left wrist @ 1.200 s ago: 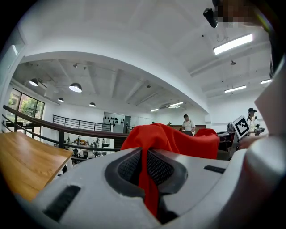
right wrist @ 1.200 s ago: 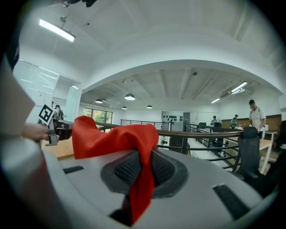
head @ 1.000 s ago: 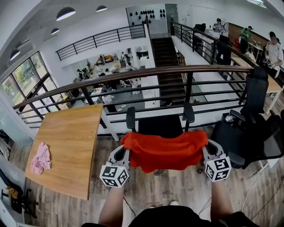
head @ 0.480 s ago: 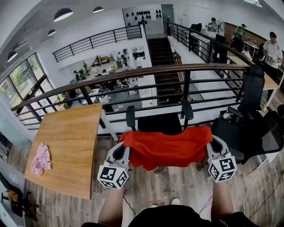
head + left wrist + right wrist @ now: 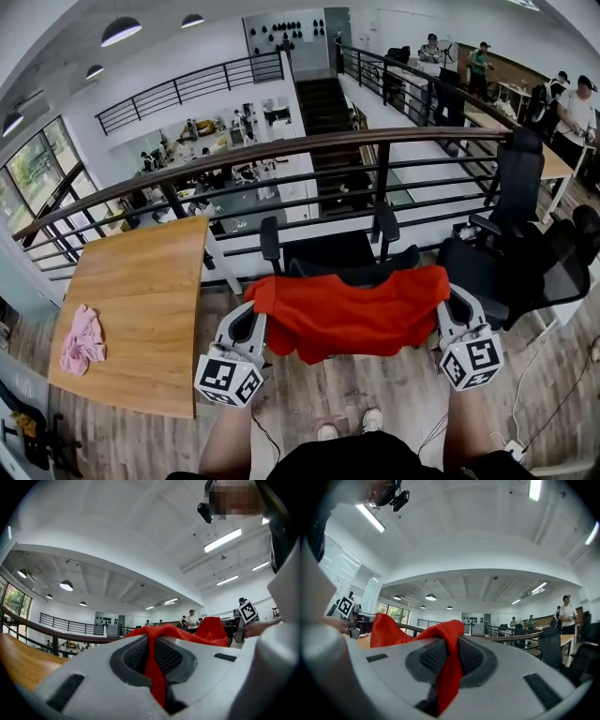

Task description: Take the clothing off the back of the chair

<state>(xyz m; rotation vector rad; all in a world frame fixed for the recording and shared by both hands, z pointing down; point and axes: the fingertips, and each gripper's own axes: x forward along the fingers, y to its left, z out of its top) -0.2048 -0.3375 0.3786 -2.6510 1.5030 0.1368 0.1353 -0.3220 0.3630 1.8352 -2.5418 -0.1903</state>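
Note:
A red garment (image 5: 352,312) hangs stretched between my two grippers, just above and in front of the black chair's back (image 5: 361,273). My left gripper (image 5: 257,312) is shut on the cloth's left corner, and red fabric (image 5: 154,667) is pinched between its dark pads. My right gripper (image 5: 444,298) is shut on the right corner, with a red fold (image 5: 449,667) clamped in its pads. The chair's seat (image 5: 328,249) and both armrests show beyond the cloth. The garment's lower edge hangs free below the grippers.
A wooden table (image 5: 141,300) stands at the left with a pink cloth (image 5: 82,339) on it. A metal railing (image 5: 281,178) runs behind the chair. More black office chairs (image 5: 520,253) crowd the right. Several people stand at desks far right.
Both grippers have risen with the red garment, lifting it off the chair's back, whose top edge now shows behind the cloth. The cloth stays stretched between them.

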